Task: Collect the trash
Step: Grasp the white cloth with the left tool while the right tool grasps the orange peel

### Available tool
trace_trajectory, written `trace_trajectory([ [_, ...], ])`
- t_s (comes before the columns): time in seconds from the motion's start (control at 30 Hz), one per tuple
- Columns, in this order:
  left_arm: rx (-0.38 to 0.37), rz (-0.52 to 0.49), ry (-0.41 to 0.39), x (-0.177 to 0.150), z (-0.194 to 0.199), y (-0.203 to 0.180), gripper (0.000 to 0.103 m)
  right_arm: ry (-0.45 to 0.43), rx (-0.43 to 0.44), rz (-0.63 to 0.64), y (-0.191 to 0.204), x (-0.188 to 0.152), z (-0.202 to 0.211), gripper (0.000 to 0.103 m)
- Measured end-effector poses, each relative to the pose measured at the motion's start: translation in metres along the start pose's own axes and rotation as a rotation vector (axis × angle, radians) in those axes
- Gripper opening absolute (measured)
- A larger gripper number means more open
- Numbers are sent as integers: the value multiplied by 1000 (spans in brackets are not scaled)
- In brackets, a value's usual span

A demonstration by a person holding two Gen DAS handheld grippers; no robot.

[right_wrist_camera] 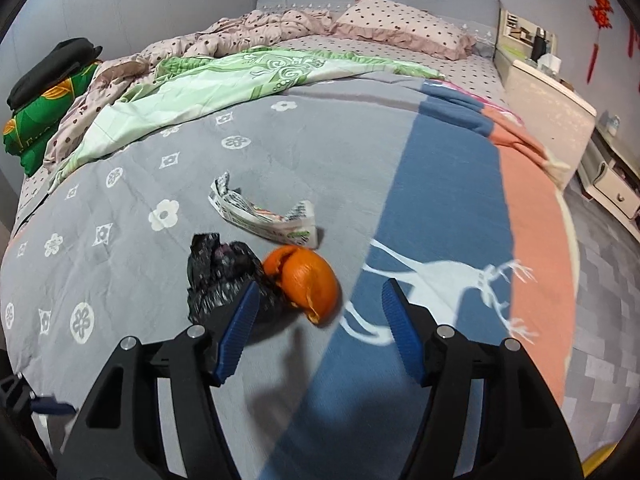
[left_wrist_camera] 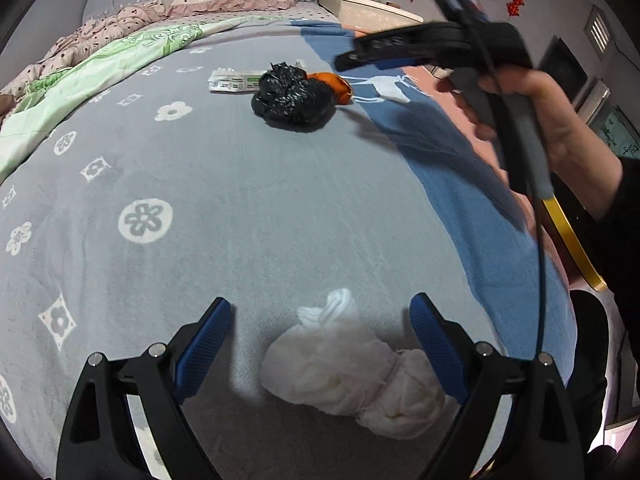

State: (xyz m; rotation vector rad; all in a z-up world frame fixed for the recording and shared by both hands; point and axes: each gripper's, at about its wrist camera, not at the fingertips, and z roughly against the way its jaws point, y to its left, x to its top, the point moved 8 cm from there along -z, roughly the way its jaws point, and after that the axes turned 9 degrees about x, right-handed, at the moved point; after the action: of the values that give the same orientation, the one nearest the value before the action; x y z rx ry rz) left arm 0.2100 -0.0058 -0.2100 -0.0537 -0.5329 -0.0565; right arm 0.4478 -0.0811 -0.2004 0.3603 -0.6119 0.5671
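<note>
Now the left gripper (left_wrist_camera: 320, 344) is hanging wide open around the white tissue wad (left_wrist_camera: 352, 376), needing only to close, while the right gripper (right_wrist_camera: 316, 320), also released and empty, is lining up on the orange peel (right_wrist_camera: 308, 280).

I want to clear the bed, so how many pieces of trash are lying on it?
4: white tissue wad between the left tongs; black plastic bag, orange peel and crumpled paper wrapper clustered ahead of the right tongs. Folded bedding may hide more.

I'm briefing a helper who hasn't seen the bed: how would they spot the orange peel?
On the grey flowered blanket, find the cluster of three scraps. The orange peel lies between the black bag and the blue stripe, the only bright orange piece.
</note>
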Motion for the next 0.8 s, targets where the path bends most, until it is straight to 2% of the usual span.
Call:
trace_trajectory([
  [0.2,-9,-19,1,-1,-4,-7,87,32,3,27,6,4,-27,56],
  [0.37,-12,-34,-9,-1,-5,-9,85,60,7,22,5,6,-46,49],
  [0.5,-7,-58,-19,-2,-6,-12,74,79,20,26,7,3,-56,47],
  [0.63,-21,-69,-23,-3,-4,-17,60,77,29,19,9,4,-60,37],
  [0.7,-27,-78,-27,-5,-2,-20,48,81,30,16,10,4,-60,33],
  [0.8,-36,-94,-37,-5,0,-24,40,76,49,-13,9,3,-56,25],
])
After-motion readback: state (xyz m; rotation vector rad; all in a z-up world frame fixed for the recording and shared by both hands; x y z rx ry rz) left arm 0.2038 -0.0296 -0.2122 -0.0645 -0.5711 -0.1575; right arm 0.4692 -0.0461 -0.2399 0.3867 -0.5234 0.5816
